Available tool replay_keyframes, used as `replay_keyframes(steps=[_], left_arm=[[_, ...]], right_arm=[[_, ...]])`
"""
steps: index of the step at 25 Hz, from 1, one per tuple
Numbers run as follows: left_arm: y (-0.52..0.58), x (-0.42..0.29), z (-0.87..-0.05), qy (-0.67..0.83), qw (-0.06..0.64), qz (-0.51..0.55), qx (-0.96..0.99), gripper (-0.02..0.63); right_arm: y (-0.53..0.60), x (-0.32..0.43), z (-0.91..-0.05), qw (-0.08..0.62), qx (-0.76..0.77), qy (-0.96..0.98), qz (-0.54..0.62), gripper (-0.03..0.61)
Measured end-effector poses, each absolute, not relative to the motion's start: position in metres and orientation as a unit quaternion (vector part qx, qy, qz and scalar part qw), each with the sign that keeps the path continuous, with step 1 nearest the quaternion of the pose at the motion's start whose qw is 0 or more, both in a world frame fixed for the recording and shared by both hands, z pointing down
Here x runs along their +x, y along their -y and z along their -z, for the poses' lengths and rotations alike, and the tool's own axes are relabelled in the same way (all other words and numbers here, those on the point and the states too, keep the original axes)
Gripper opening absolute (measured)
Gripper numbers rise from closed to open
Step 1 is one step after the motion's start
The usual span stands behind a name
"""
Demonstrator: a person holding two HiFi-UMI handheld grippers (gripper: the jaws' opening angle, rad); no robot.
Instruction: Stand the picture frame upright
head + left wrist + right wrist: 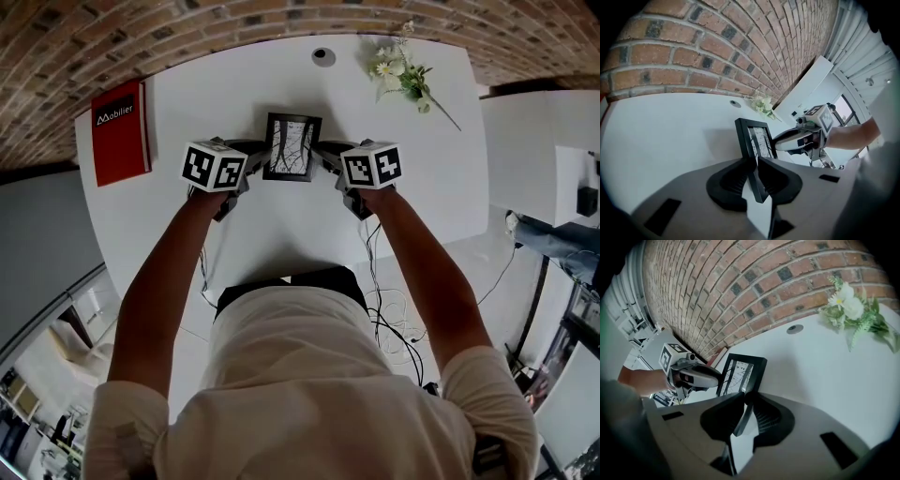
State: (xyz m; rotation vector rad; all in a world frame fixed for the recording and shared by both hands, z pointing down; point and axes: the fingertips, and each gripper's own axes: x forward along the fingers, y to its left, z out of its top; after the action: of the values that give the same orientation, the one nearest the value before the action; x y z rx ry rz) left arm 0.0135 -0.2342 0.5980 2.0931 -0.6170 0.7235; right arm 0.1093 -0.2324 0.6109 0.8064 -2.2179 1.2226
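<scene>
I've got the picture frame upright near the table's far edge, the left hand-held gripper clamping its left side and the right hand-held gripper its right, so next I'd settle its base before easing off.

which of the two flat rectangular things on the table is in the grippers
The black picture frame: the left gripper and right gripper each clamp one of its side edges. The red book lies untouched off to the left.
</scene>
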Motion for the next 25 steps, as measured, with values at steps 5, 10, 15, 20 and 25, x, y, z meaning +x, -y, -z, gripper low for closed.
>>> replay_keyframes(steps=[5, 10, 15, 20, 25], left_arm=[[0.237, 0.017, -0.587, 0.247, 0.399, -0.280, 0.838, 0.064], [0.249, 0.021, -0.571, 0.257, 0.372, -0.278, 0.847, 0.061], [0.263, 0.024, -0.554, 0.263, 0.329, -0.292, 0.859, 0.061], [0.281, 0.026, -0.541, 0.273, 0.300, -0.296, 0.865, 0.061], [0.291, 0.028, -0.536, 0.284, 0.287, -0.298, 0.865, 0.061]], right_arm=[[0.243, 0.113, -0.593, 0.228, 0.303, 0.826, -0.416, 0.055], [0.255, 0.117, -0.573, 0.233, 0.301, 0.851, -0.363, 0.051], [0.269, 0.121, -0.557, 0.230, 0.303, 0.866, -0.325, 0.051], [0.280, 0.122, -0.547, 0.239, 0.299, 0.879, -0.284, 0.045], [0.292, 0.124, -0.543, 0.243, 0.299, 0.885, -0.263, 0.044]])
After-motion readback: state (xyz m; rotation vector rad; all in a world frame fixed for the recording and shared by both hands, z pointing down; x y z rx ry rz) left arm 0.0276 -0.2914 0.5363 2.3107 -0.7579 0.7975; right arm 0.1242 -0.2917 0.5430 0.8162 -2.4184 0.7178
